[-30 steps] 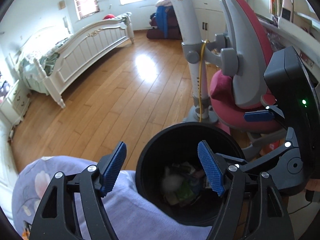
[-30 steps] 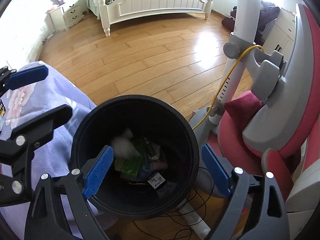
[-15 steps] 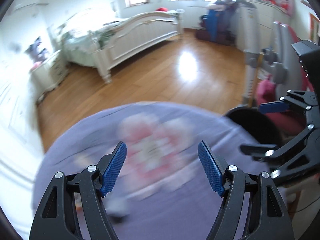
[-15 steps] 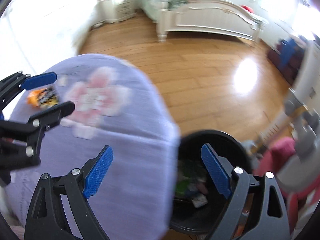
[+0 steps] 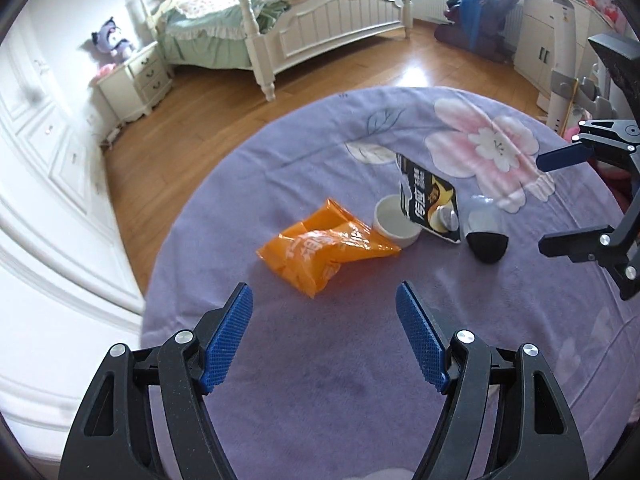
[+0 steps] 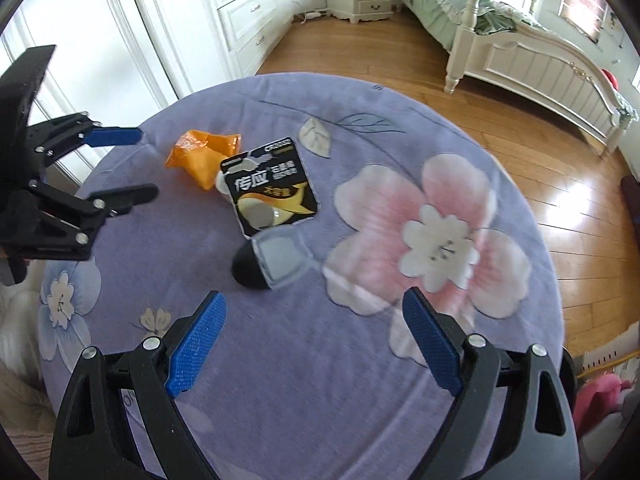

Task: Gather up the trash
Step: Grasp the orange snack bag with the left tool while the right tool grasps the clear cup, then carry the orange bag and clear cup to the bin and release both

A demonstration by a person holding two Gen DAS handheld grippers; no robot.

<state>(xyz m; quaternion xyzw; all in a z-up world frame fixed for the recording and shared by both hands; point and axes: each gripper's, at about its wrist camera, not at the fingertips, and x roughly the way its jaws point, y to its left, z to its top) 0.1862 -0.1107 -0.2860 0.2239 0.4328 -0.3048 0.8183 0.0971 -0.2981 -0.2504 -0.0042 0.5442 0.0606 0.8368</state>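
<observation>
Trash all on round table w/ purple floral cloth [image 5: 280, 380], nothing picked up. Orange snack bag [image 5: 324, 250] lies crumpled near middle, touching small white cup [image 5: 394, 222]. Black battery blister card [image 6: 272, 188] leans against cup, tilted up. Black rounded thing w/ clear plastic piece [image 6: 266, 262] just beside card. Left gripper [image 5: 324, 336] spread wide, empty, above cloth, pointed at snack bag. Right gripper [image 6: 316, 342] also spread, empty, near black thing. White bed [image 5: 320, 24] in bg on wood floor.

Probably home bedroom: bed [image 5: 320, 24], nightstand [image 5: 136, 80].
</observation>
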